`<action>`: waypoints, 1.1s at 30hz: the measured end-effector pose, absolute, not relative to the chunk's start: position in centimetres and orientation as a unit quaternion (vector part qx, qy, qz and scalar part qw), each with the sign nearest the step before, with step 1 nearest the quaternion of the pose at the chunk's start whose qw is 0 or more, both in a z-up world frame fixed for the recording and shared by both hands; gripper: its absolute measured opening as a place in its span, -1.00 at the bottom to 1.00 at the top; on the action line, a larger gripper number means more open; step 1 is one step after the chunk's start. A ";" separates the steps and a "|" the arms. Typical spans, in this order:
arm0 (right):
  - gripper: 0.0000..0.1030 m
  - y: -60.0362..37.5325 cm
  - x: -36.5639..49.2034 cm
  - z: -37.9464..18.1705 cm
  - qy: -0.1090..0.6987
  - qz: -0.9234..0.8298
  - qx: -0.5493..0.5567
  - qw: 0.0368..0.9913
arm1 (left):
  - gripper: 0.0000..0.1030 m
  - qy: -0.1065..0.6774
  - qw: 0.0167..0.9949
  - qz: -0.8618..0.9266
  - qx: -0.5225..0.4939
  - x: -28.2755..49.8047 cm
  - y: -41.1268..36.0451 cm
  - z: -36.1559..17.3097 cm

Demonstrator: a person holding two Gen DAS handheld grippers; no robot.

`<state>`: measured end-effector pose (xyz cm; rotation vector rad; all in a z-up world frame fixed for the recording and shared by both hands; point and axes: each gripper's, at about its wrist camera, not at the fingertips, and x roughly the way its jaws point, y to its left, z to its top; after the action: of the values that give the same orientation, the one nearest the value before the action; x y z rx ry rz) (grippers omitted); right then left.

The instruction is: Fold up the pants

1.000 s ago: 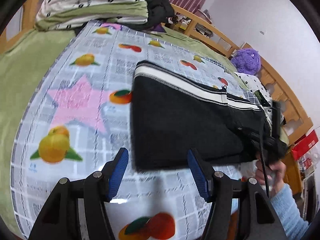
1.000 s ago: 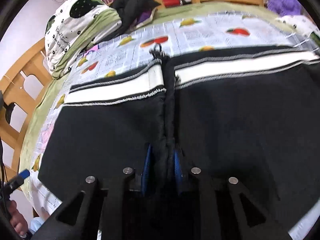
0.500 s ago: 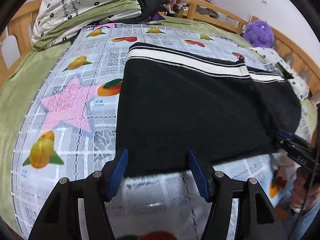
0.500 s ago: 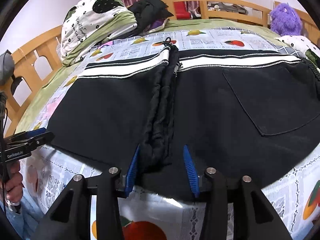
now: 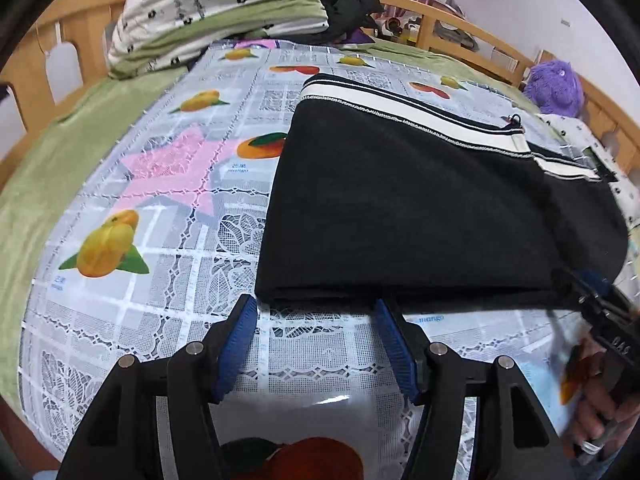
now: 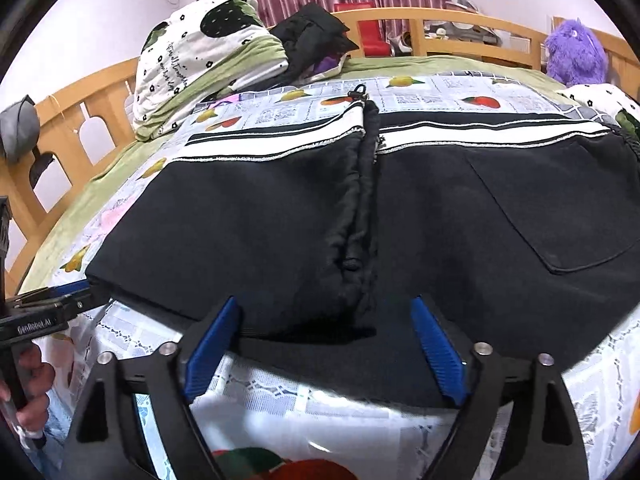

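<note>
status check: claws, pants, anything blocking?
Left claw open, empty, at the pants' near edge. Right claw just opened, bunched fabric released. Black pants lie flat on the fruit-print cloth. Nothing in the way.

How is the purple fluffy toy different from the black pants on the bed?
The purple fluffy toy is round, shaggy and upright at the far edge of the bed; the black pants are flat, smooth and spread out in the middle. The toy is one colour, while the pants have a white stripe. Both rest on the bed, untouched.
</note>
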<state>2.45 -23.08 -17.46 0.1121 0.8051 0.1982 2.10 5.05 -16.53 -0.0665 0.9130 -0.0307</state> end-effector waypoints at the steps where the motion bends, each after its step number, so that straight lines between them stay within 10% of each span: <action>1: 0.74 -23.1 2.5 -17.5 0.391 0.097 0.056 0.914 | 0.15 0.437 0.899 -0.012 -0.034 2.1 5.1 -16.5; 20: 0.82 -25.0 2.2 -17.5 0.377 0.122 0.181 0.900 | 0.27 0.401 0.912 -0.050 -0.076 1.5 5.9 -17.0; 33: 1.00 -21.9 2.5 -17.8 0.395 0.120 0.075 0.908 | 0.26 0.416 0.884 -0.132 -0.165 1.4 8.3 -16.4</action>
<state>2.52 -21.85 -17.82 0.1558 0.8157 0.2470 1.41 8.34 -16.42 -0.3442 0.8661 -0.2750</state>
